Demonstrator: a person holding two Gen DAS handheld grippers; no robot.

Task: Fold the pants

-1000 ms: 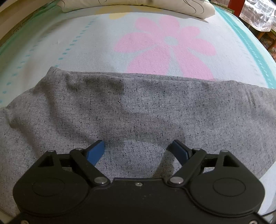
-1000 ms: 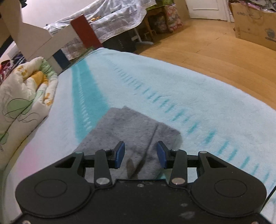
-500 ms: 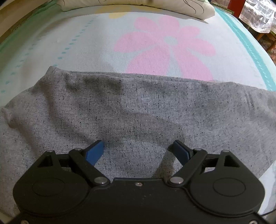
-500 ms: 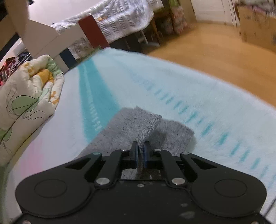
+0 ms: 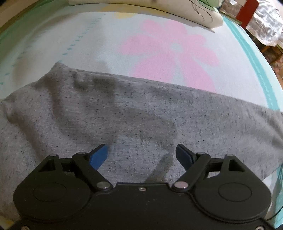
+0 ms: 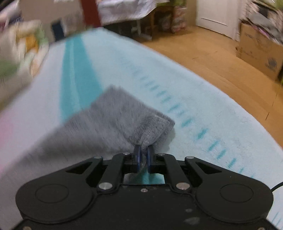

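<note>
Grey speckled pants (image 5: pixel 134 113) lie spread across a pale blue bed blanket (image 5: pixel 88 35) with a pink flower print. My left gripper (image 5: pixel 141 155) is open and hovers just over the grey cloth, holding nothing. In the right wrist view my right gripper (image 6: pixel 143 155) is shut on the end of a pant leg (image 6: pixel 123 120). The cloth is lifted off the blanket and bunches at the blue pads.
A folded floral quilt (image 5: pixel 176 12) lies at the head of the bed and shows blurred in the right wrist view (image 6: pixel 21 51). The bed edge drops to a wooden floor (image 6: pixel 221 58) on the right. A cardboard box (image 6: pixel 260 51) and cluttered furniture stand beyond.
My right gripper closed on the pant leg end and has lifted it, with the cloth rising and the view blurring. My left gripper stayed open over the pants, shifting only slightly.
</note>
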